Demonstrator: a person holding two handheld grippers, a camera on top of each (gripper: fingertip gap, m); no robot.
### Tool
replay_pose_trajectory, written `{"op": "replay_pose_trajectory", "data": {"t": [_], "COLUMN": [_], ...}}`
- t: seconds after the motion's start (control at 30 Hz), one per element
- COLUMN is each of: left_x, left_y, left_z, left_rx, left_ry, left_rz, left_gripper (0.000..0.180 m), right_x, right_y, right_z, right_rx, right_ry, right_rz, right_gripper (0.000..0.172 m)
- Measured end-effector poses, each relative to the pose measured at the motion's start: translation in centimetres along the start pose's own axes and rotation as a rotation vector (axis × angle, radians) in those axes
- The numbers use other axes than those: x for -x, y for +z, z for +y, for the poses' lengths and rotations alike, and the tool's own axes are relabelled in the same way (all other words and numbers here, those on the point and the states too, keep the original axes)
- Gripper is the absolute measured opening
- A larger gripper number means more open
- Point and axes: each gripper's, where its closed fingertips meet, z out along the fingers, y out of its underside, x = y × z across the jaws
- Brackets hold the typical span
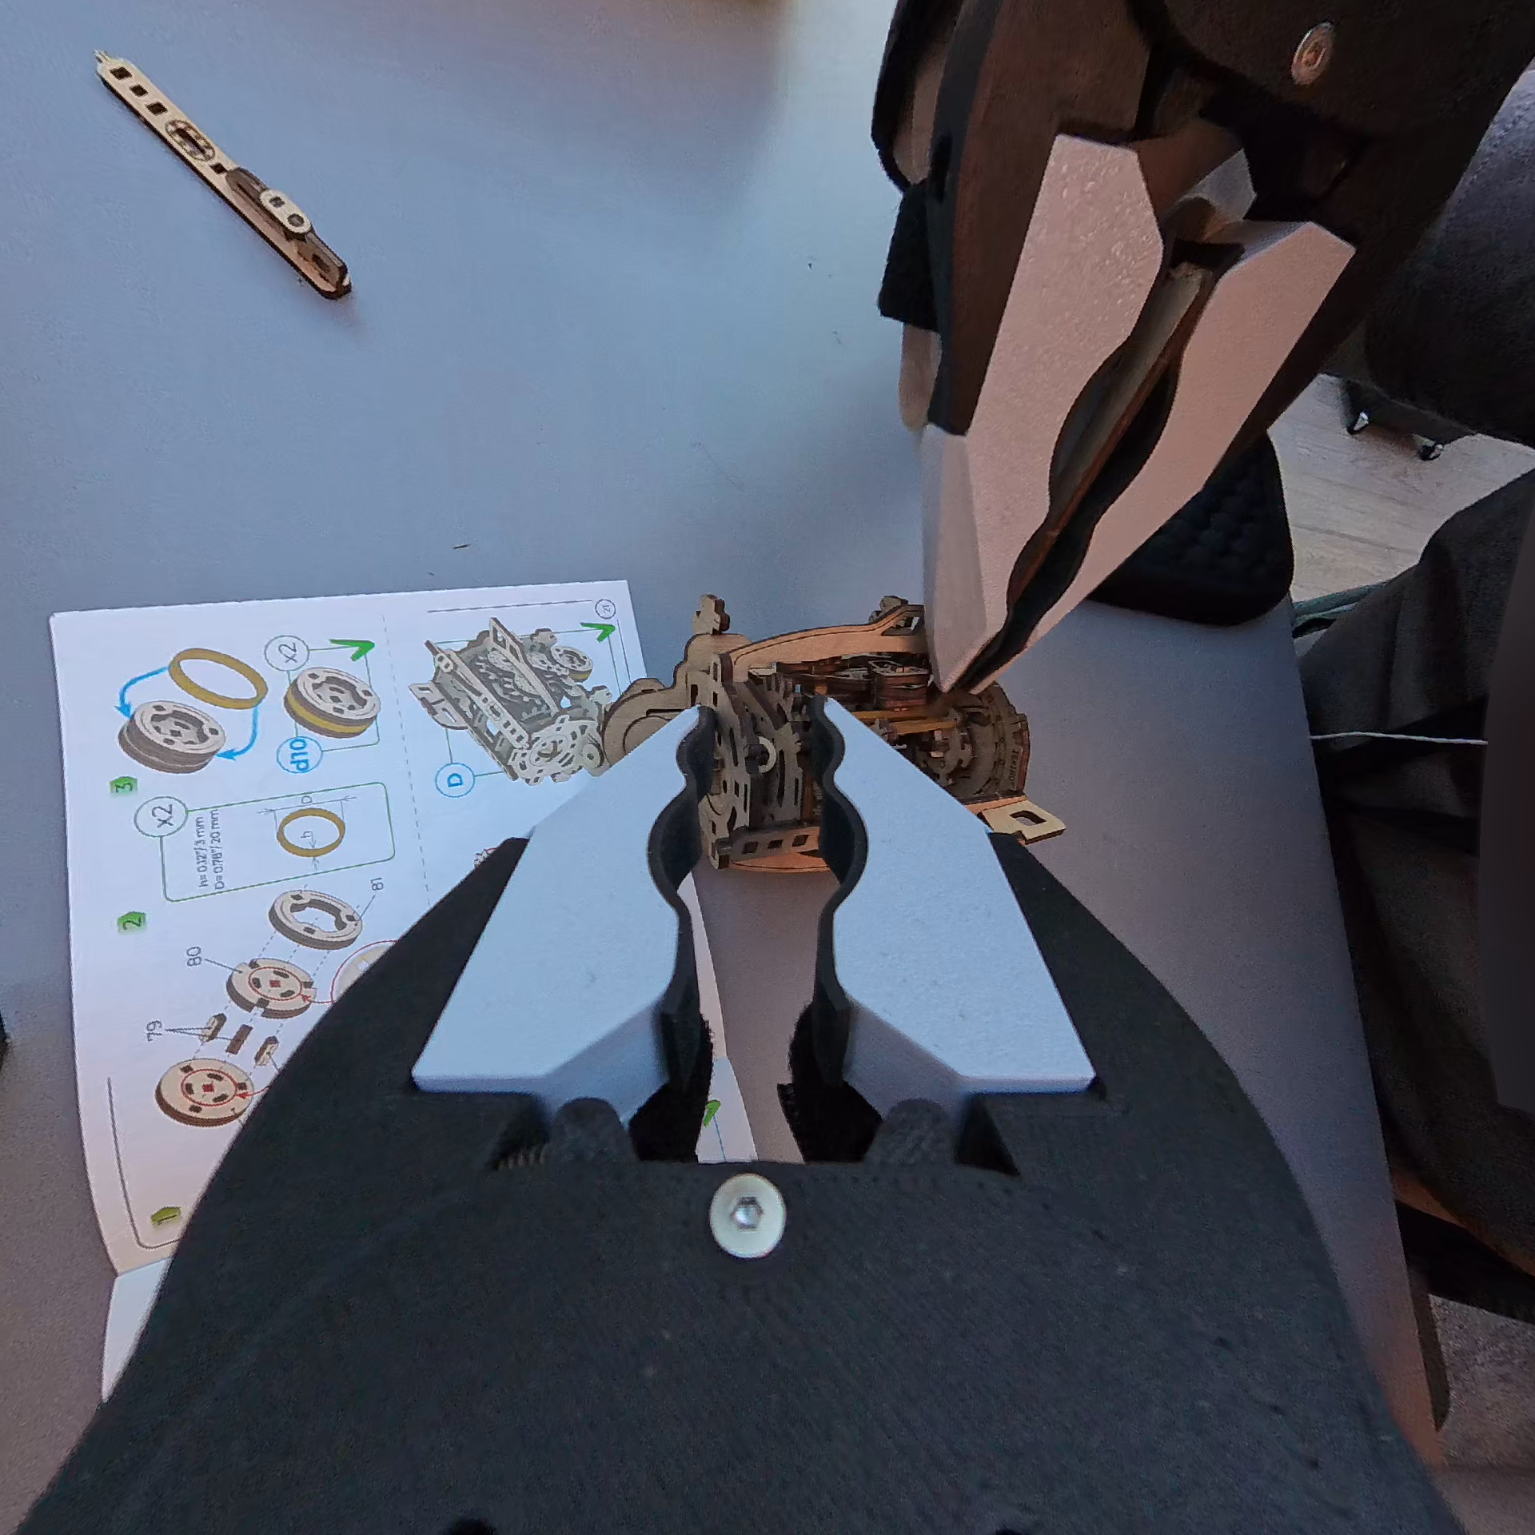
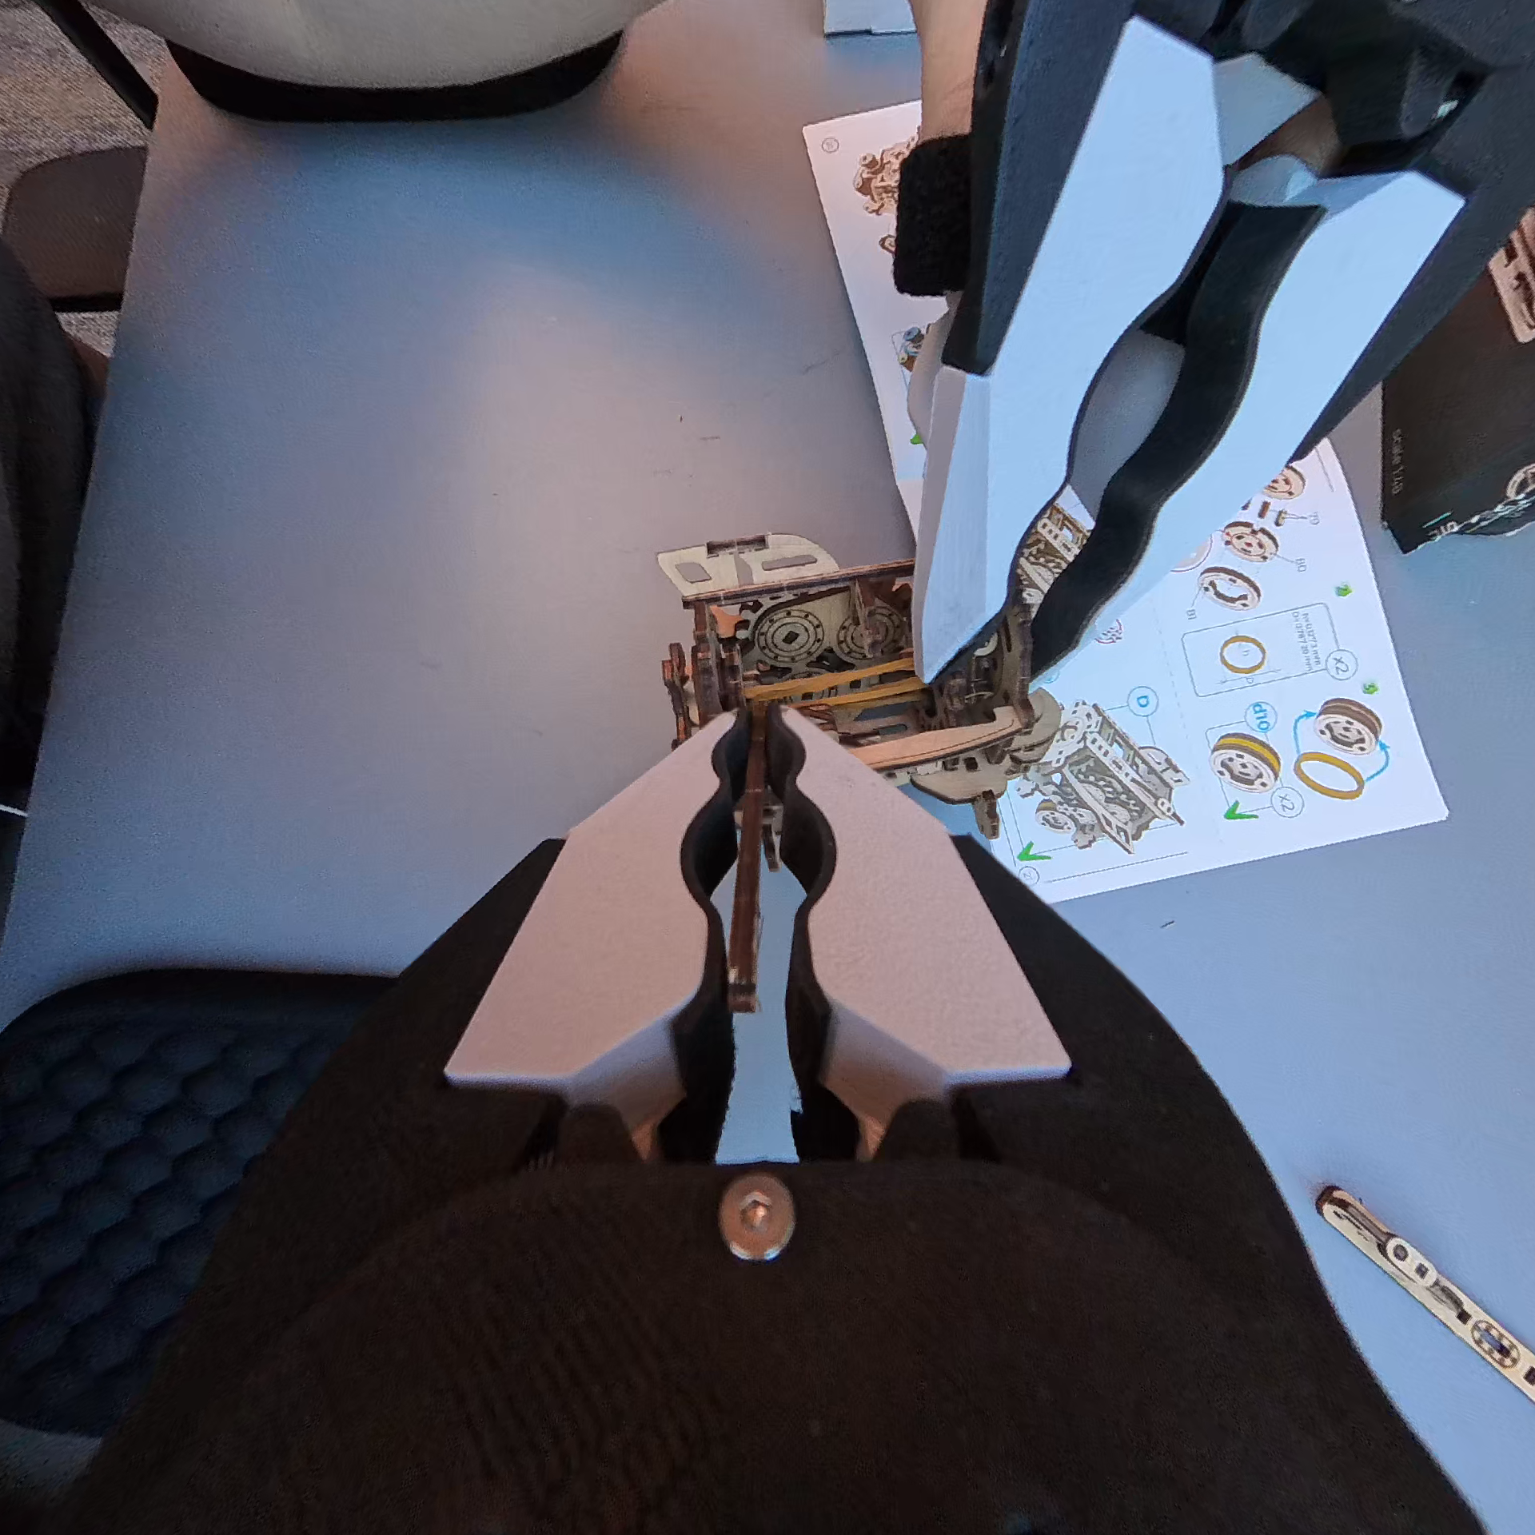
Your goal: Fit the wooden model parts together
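A partly built wooden model [image 1: 980,731] with gears and yellow rubber bands [image 2: 831,677] stands on the grey table [image 1: 581,415]. My left gripper [image 1: 764,723] is shut on the model's near end wall. It also shows in the right wrist view [image 2: 988,656], coming down from the upper right and clamping that wall of the model [image 2: 797,639]. My right gripper [image 2: 753,718] is shut on a thin flat wooden strip [image 2: 747,872], seen edge-on, with its tip at the model's top by the rubber bands. In the left wrist view the right gripper [image 1: 963,681] comes down from above onto the model.
A printed instruction sheet [image 1: 291,789] lies left of the model and also shows in the right wrist view [image 2: 1246,706]. A loose slotted wooden strip [image 1: 224,170] lies far off on the table. A black box [image 2: 1462,432] stands beyond the sheet. A black cushioned chair [image 2: 125,1163] is at the table edge. The gap from one gripper's tips to the other's is roughly 5 cm.
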Motion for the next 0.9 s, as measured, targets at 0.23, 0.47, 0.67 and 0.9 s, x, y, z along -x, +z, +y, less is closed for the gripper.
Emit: {"op": "replay_pose_trajectory", "data": {"t": [0.23,0.47,0.67,0.9], "left_x": [-0.7,-0.6,-0.6,-0.7], "left_y": [0.0,-1.3,-0.6,0.3], "left_z": [-0.2,-0.5,-0.6,0.0], "left_rx": [-0.015,-0.044,-0.028,0.027], "left_ry": [0.015,0.059,0.043,0.051], "left_rz": [0.038,0.005,0.001,-0.015], "left_gripper": [0.028,0.025,0.037,0.040], "right_x": [-0.3,-0.3,-0.2,0.0], "right_y": [0.1,0.1,0.2,0.2], "right_z": [0.1,0.2,0.2,0.3], "right_rx": [-0.009,-0.008,0.000,0.018], "right_ry": [0.019,0.017,0.012,-0.005], "right_rz": [-0.007,-0.006,-0.006,-0.009], "right_gripper": [0.000,0.001,0.001,0.001]}}
